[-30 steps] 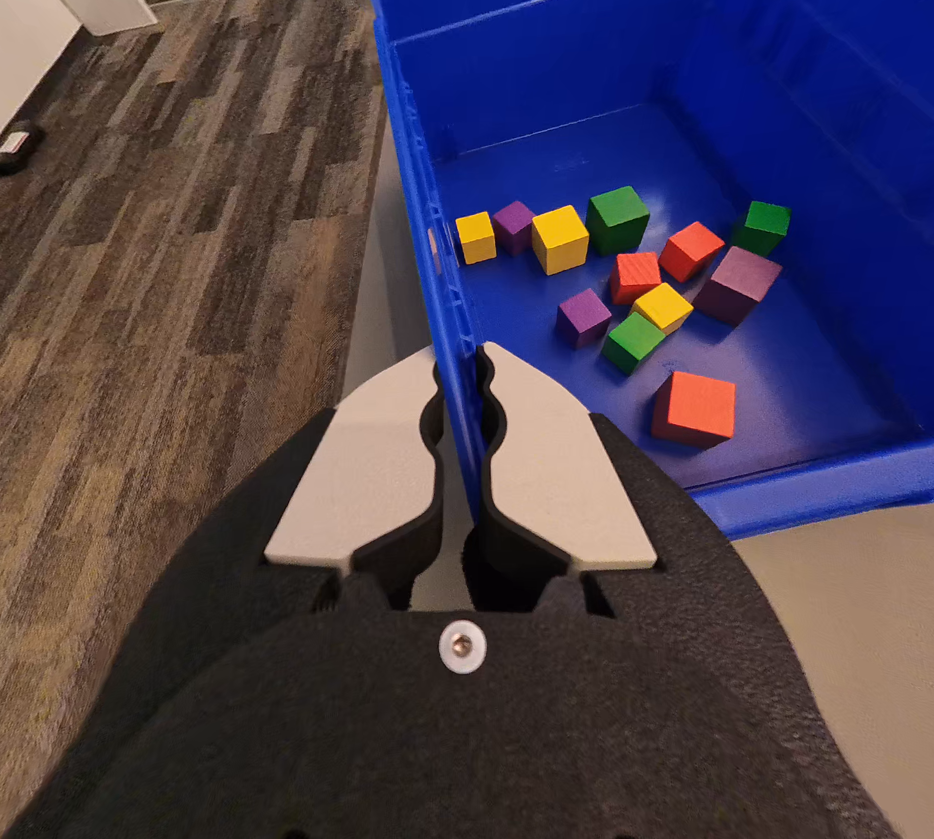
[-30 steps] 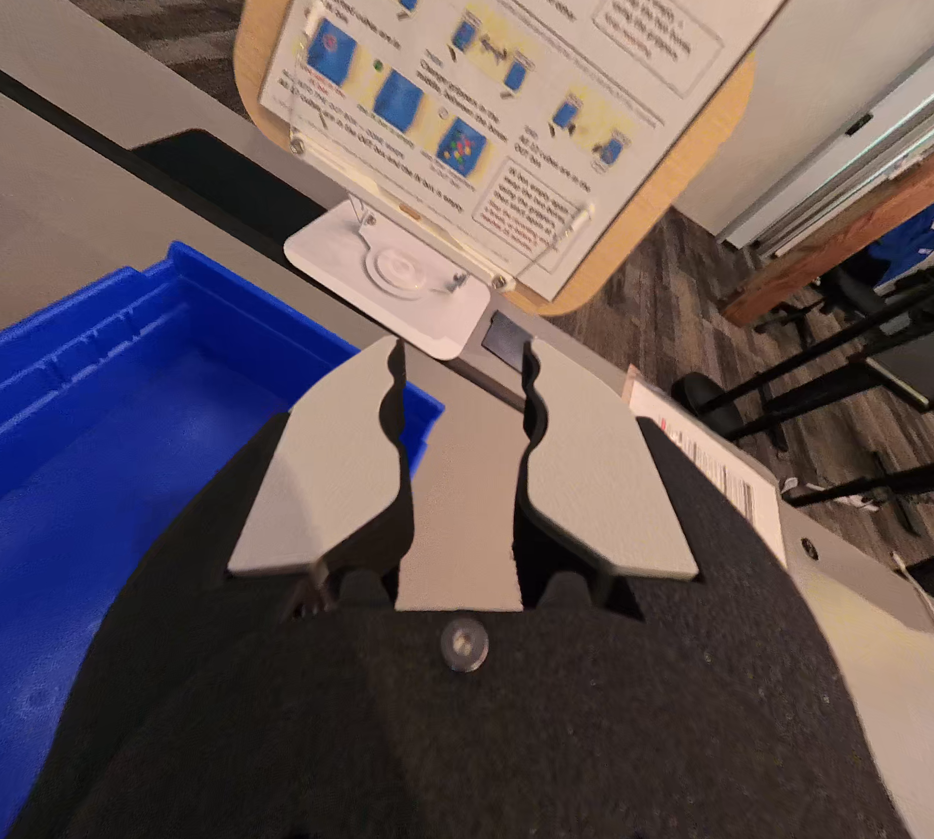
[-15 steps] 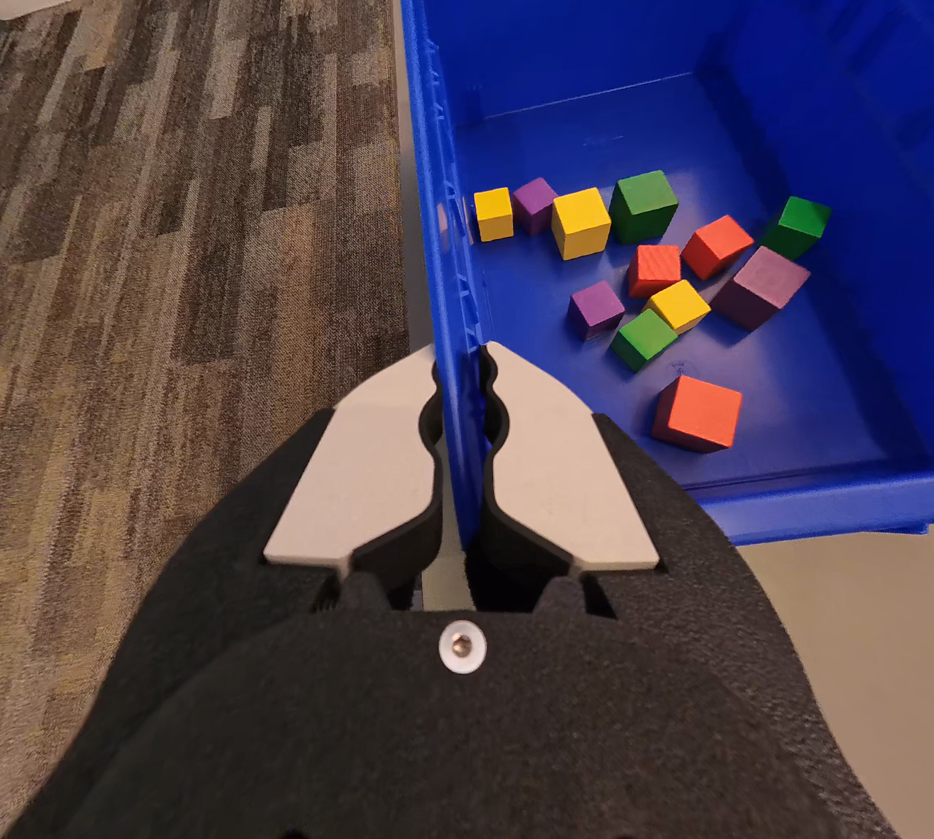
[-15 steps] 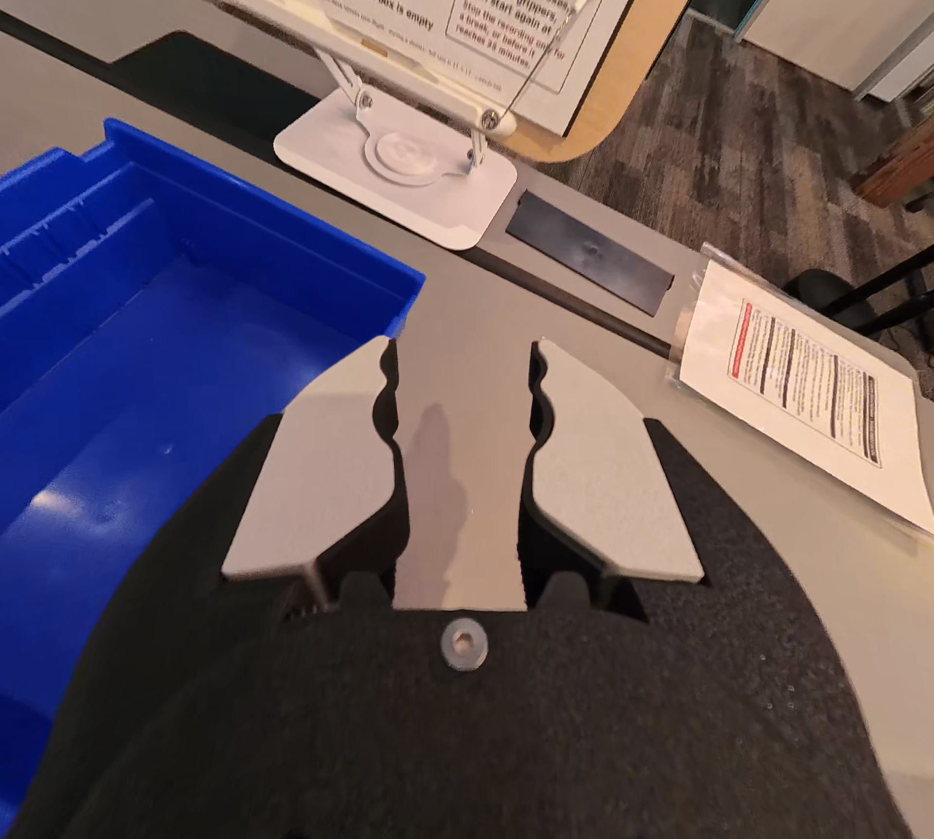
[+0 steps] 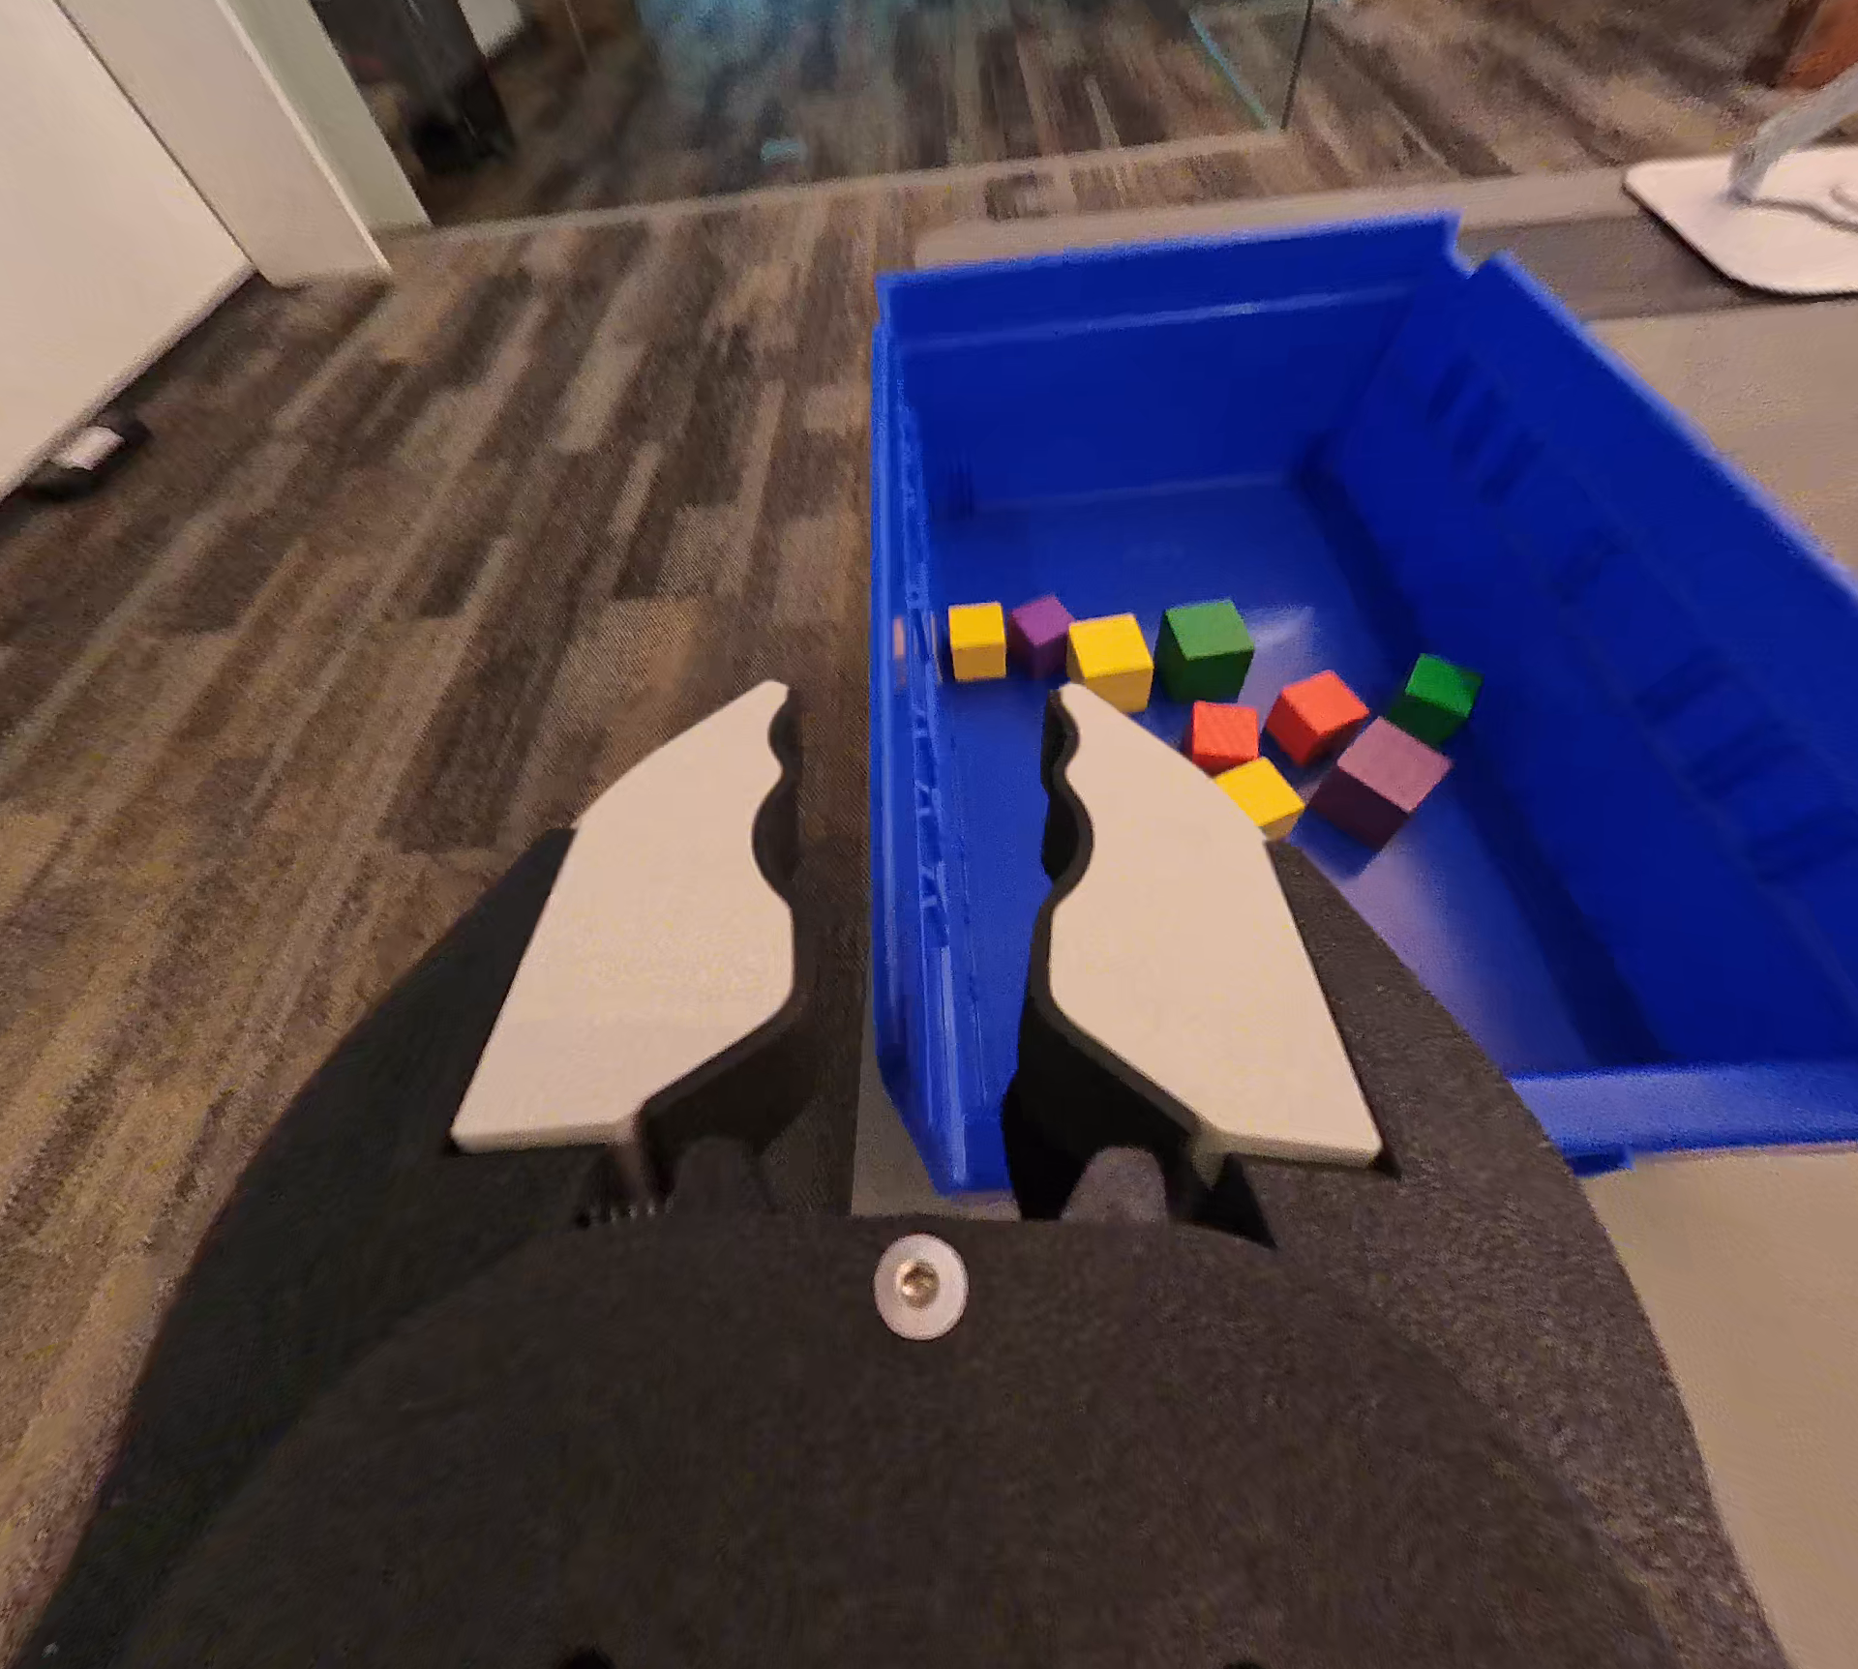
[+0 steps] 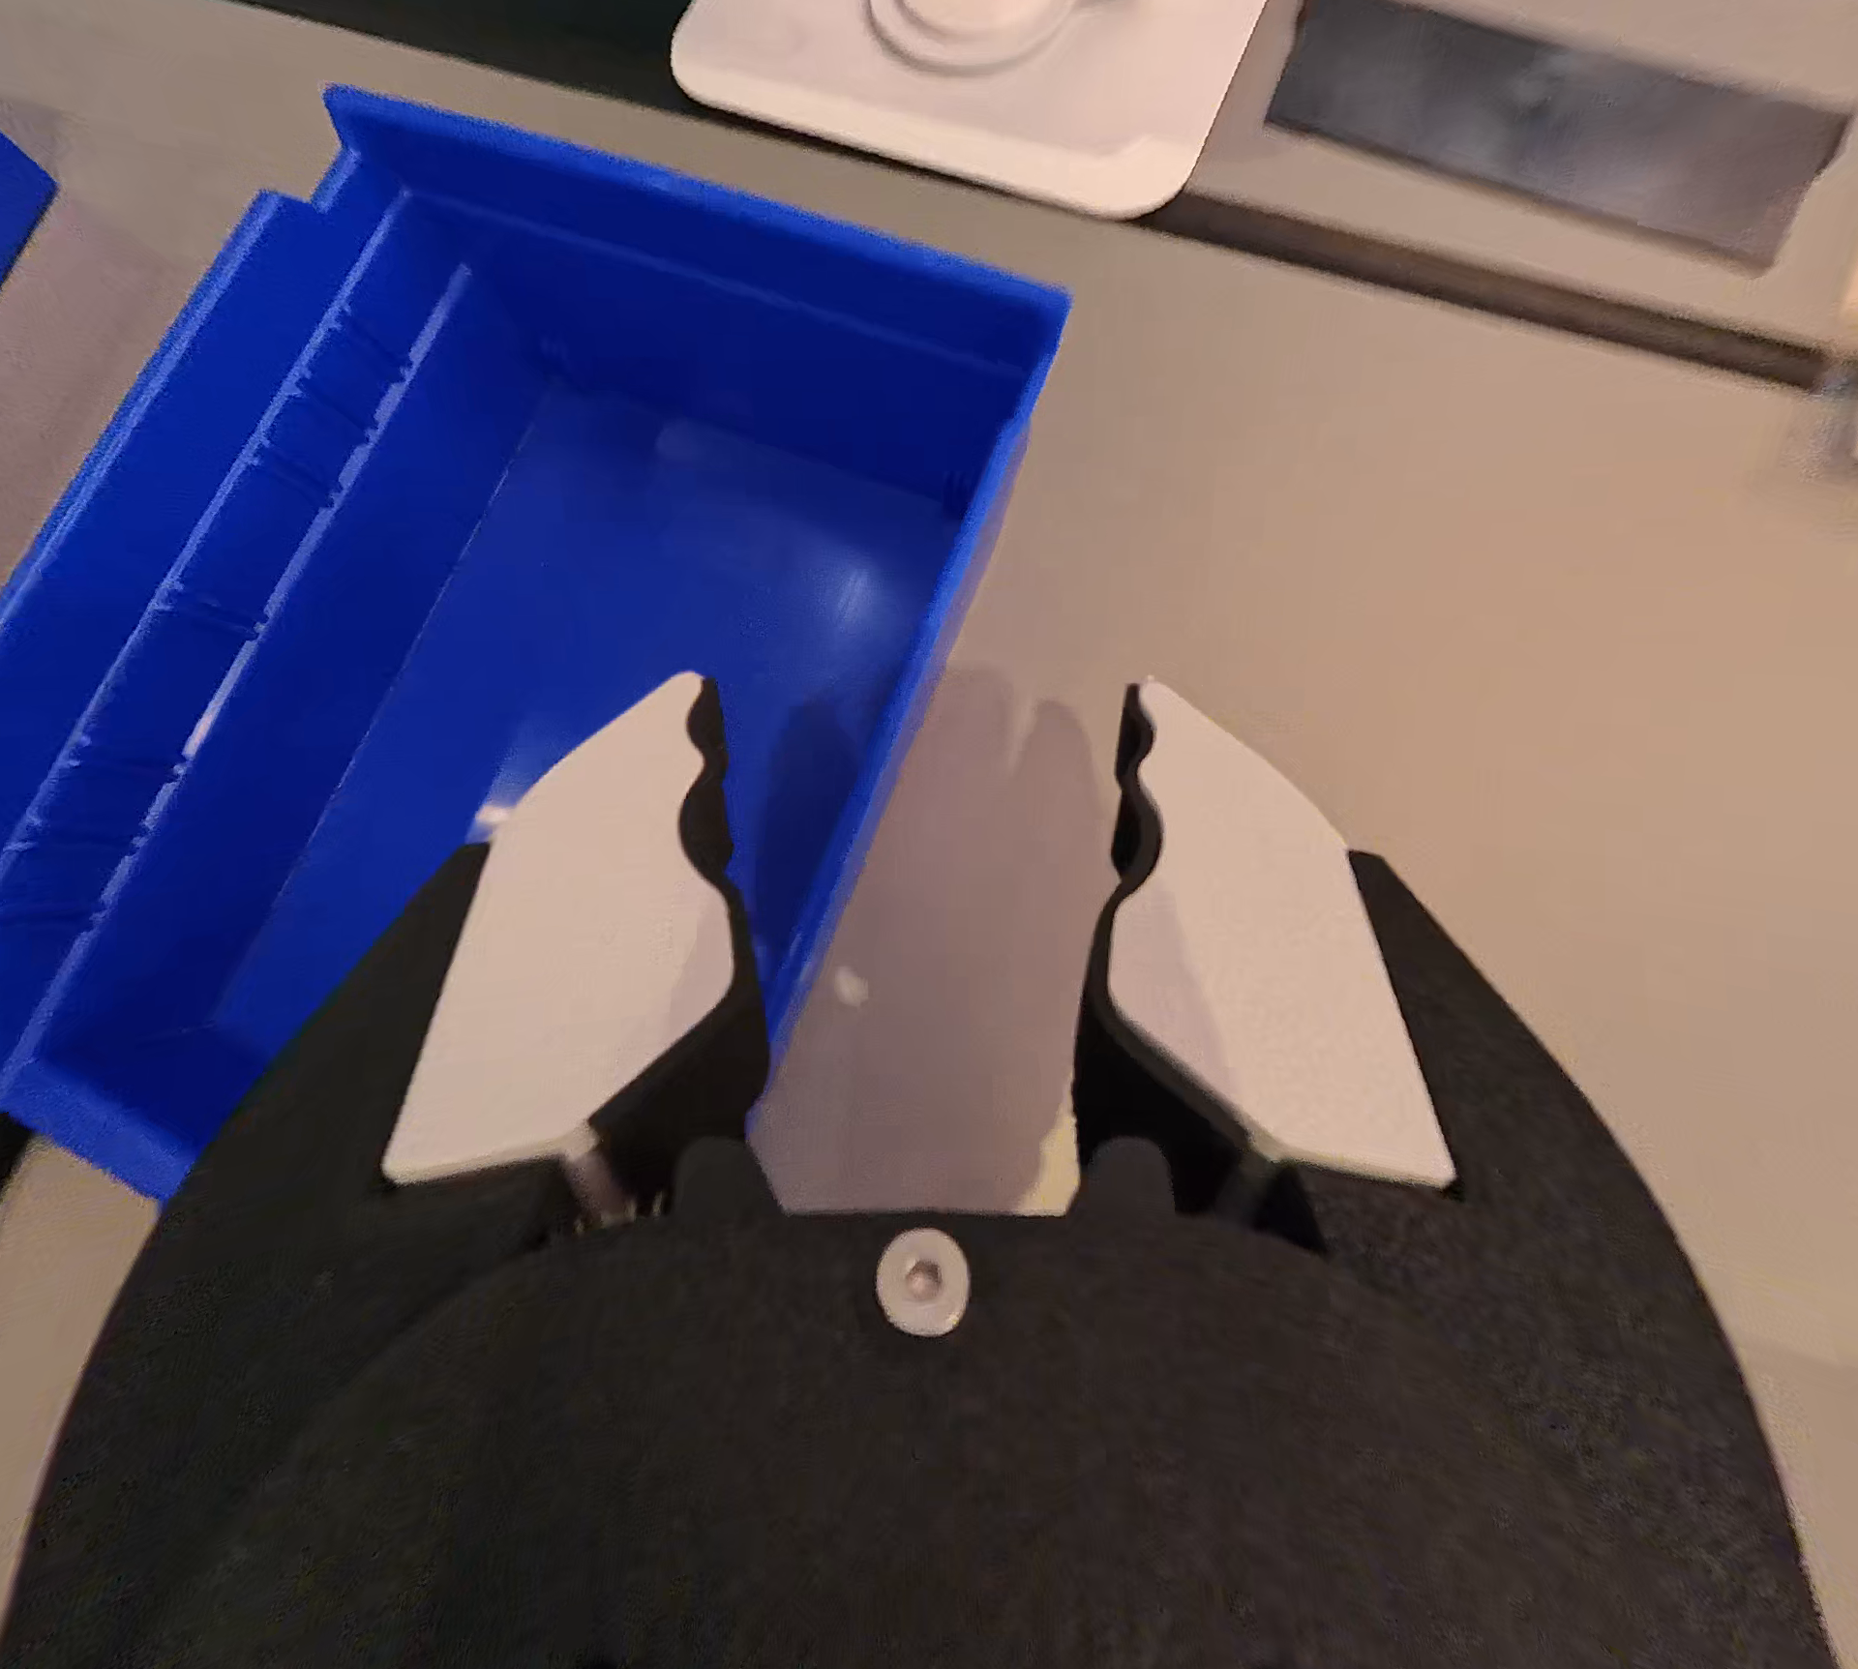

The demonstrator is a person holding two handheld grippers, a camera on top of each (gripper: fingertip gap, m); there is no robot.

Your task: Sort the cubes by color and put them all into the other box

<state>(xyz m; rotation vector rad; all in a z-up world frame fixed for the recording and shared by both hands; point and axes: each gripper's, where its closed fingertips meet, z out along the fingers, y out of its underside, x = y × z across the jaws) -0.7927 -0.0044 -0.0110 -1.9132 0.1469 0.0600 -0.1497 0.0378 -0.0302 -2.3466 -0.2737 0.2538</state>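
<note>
In the left wrist view a blue box (image 5: pixel 1609 595) holds several cubes: yellow (image 5: pixel 1109 661), green (image 5: pixel 1203 648), red (image 5: pixel 1315 714) and purple (image 5: pixel 1382 778) ones. My left gripper (image 5: pixel 917 696) is open. The box's left wall (image 5: pixel 925 917) stands between the fingers without being pressed. In the right wrist view a second blue box (image 6: pixel 704 203) has nothing in it. My right gripper (image 6: pixel 917 686) is wide open and holds nothing. It straddles that box's right wall (image 6: pixel 905 716), with the left finger (image 6: pixel 603 867) over the inside and the right finger over the table.
The boxes stand on a beige table (image 6: pixel 1408 565). A white stand base (image 6: pixel 985 32) and a dark inset plate (image 6: pixel 1538 103) lie behind the second box. Carpeted floor (image 5: pixel 402 616) drops off left of the cube box. An edge of another blue box (image 6: pixel 20 203) shows far left.
My left gripper was shut on the cube box's left wall and has let it go. My right gripper has opened wider and swung down over the second box's right wall.
</note>
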